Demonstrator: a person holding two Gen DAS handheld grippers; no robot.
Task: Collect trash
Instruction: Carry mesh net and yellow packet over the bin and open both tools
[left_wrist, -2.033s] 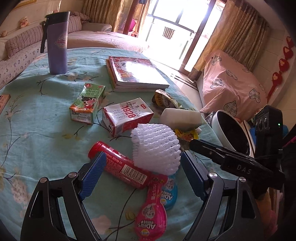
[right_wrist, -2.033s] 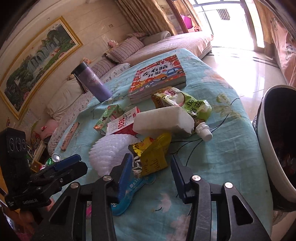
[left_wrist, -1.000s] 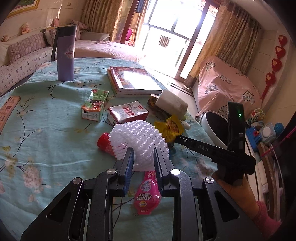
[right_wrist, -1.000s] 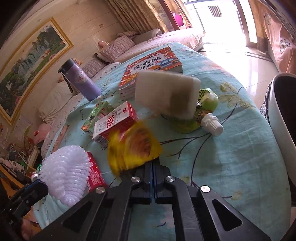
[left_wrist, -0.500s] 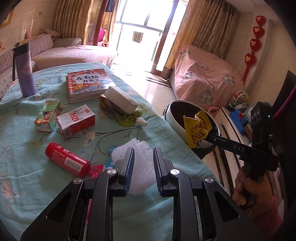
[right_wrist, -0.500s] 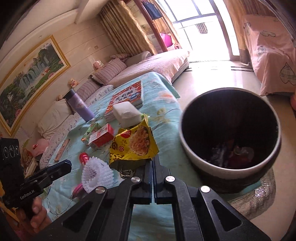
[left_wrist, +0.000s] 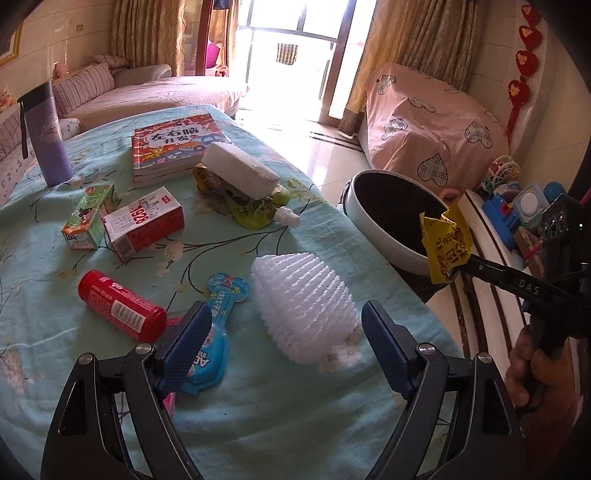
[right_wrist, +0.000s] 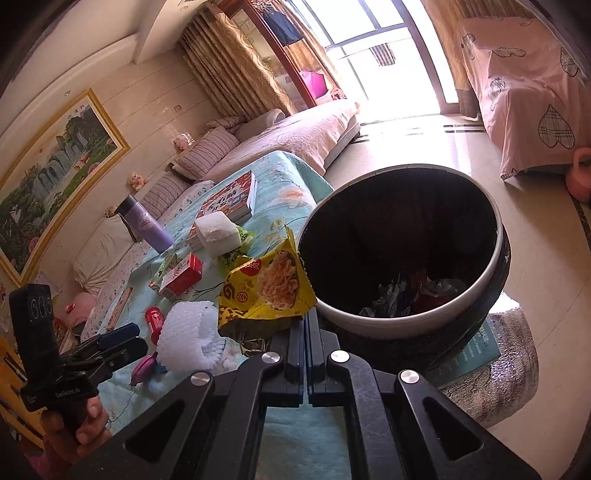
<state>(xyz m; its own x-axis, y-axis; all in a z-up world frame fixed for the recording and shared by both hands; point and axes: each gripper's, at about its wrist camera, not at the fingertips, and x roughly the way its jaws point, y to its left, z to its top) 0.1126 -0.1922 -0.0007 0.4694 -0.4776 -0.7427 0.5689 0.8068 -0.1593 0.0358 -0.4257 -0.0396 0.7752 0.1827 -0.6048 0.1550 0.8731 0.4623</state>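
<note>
Blue ribbed fingers (left_wrist: 190, 341) of the left gripper (left_wrist: 284, 349) stood spread wide, gripping nothing. Between them, near the table edge, lay the white foam fruit net (left_wrist: 304, 308), apparently not touched by either pad. Left of it on the pale green flowered tablecloth (left_wrist: 44, 266): a green drink carton (left_wrist: 90, 216), a red-and-white carton (left_wrist: 144, 227), a red cylindrical tube (left_wrist: 122, 306), and a flat blue bone-shaped packet (left_wrist: 210, 339) partly under the left pad.

Further right, beyond the edge, stood the round black bin w/ white rim (right_wrist: 406, 258), some wrappers already at its bottom. The right gripper (right_wrist: 306, 325) was clenched tight on the lower edge of the crumpled yellow noodle wrapper (right_wrist: 266, 291), held in the air at the bin's near rim; from the left cam it hung in front of the opening, from the right cam it sat just short of it, so whether it was fully over the mouth can't be told.

Step in hand, as I read it: drop the wrapper. Best done by carrying it clearly past the rim before letting go, since light foil may flutter or cling to a pad. The net looks like the left's next pick; it's soft, so close gently around its middle.
</note>
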